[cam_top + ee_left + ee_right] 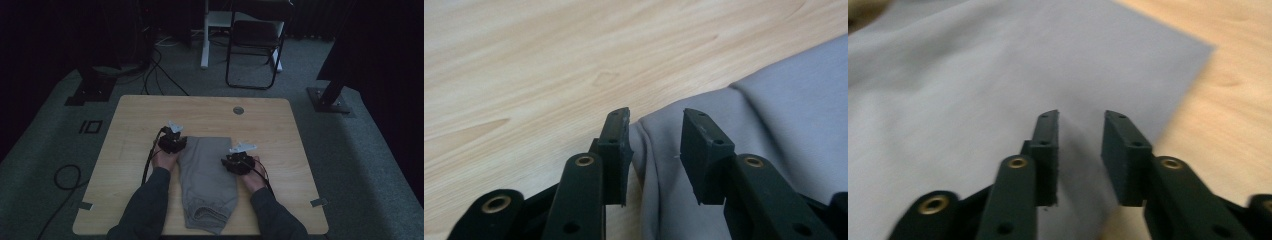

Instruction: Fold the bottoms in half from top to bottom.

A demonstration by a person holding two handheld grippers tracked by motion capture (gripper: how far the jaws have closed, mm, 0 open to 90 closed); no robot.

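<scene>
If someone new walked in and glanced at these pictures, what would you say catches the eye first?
First, the grey folded garment lying in the middle of the pale wooden table, its waistband at the near edge. Next, the two black grippers flanking it: the left gripper has its jaws apart astride a bunched fold at the cloth's far left corner, and the right gripper hangs with jaws apart over the cloth's right edge. Behind, a dark folding chair stands on the carpet.

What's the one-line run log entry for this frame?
scene: grey folded garment on wooden table | left gripper: open, at garment's corner | right gripper: open, over garment near its edge
</scene>
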